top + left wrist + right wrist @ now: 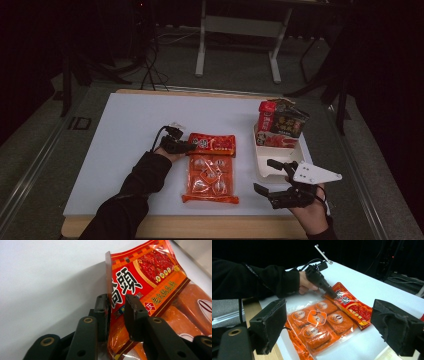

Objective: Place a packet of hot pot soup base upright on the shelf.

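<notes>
Clearly the left hand-held gripper [117, 312] pinches the red header edge of the orange snack pack [210, 167], which lies mid-frame on the white table [125, 150]. Thin film may slip or tear if lifted by that corner. Large Chinese characters read "骨頭". The right hand-held gripper [272, 180] hangs open at lower right.
</notes>
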### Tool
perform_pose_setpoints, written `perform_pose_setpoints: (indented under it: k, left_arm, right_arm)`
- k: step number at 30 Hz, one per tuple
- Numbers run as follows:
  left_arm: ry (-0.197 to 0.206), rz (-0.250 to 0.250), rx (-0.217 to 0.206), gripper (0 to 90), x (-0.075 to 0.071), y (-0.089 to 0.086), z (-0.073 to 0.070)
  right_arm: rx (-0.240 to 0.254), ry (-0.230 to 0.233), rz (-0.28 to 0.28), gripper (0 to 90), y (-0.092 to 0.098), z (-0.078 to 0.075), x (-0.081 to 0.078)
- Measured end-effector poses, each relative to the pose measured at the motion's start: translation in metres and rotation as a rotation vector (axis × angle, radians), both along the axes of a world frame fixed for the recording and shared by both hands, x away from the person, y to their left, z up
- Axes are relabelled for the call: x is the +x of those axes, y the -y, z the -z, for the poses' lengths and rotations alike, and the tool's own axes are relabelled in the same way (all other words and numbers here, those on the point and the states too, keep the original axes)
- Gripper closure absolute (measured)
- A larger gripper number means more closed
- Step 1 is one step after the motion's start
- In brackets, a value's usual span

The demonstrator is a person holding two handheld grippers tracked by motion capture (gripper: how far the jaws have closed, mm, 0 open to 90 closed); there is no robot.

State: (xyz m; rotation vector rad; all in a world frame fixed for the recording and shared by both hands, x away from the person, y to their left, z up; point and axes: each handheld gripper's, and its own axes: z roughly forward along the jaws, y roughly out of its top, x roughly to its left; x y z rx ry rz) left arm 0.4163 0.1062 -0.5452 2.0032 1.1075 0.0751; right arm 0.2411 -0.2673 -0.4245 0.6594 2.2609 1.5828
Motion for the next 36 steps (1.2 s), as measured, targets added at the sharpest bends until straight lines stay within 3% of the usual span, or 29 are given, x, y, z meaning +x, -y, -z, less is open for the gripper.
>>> perform_pose_setpoints:
  k: [3, 8, 19, 26, 36]
  left_arm:
    - [0.018, 0.005, 0.026, 88.3, -0.002, 0.001, -0.003]
    - [0.058, -0.01, 0.048, 89.1, -0.008, 0.005, -0.01]
    - [0.133, -0.028, -0.011, 89.2, -0.025, -0.002, -0.032]
    - [0.186, -0.008, -0.015, 89.3, -0.038, -0.004, -0.052]
    - [0.233, -0.002, -0.028, 89.4, -0.049, -0.004, -0.064]
  right_arm:
    - [-0.001, 0.0, -0.002, 13.5, 0.0, 0.0, 0.0]
    - [-0.004, -0.006, 0.0, 13.8, 0.0, 0.001, 0.001]
    - [-0.014, -0.005, 0.013, 13.9, 0.0, 0.001, 0.002]
    - [-0.005, -0.014, 0.026, 14.0, 0.001, 0.001, 0.003]
    - [-0.008, -0.015, 0.036, 13.9, 0.003, 0.003, 0.006]
